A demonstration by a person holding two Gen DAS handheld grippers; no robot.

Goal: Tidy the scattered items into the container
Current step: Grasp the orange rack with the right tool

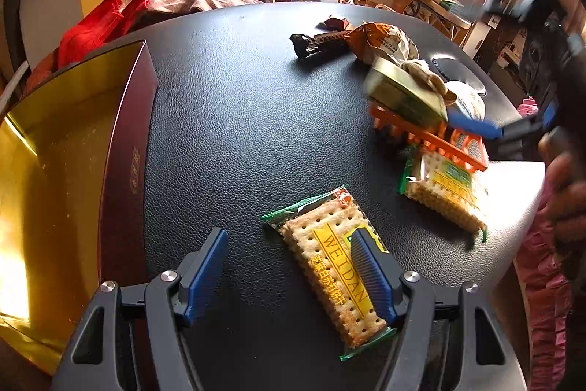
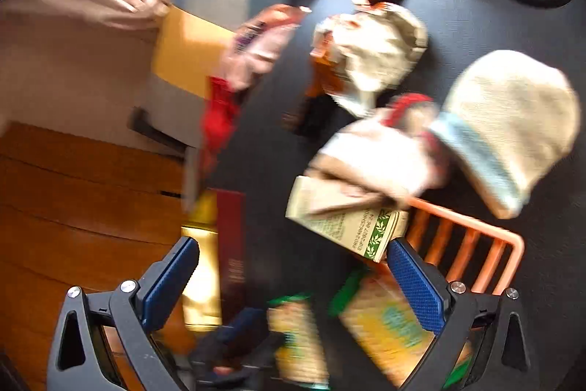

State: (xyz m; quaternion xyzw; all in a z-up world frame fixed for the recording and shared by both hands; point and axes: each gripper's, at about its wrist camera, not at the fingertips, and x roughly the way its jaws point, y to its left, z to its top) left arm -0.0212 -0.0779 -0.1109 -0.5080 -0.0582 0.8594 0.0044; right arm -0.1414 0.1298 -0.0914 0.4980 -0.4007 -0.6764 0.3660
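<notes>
The black table (image 1: 256, 90) held a mess. The gold box (image 1: 55, 171) sat at its left edge, with nothing big inside. The pile (image 1: 414, 87) of wrappers, socks and an orange rack lay far from the box. A cracker pack (image 1: 329, 266) lay near the box. The left gripper (image 1: 289, 273) hung over that pack, fingers wide apart. The right gripper (image 2: 293, 284) was also apart, holding nothing. A hard squeeze could crush the crackers.
</notes>
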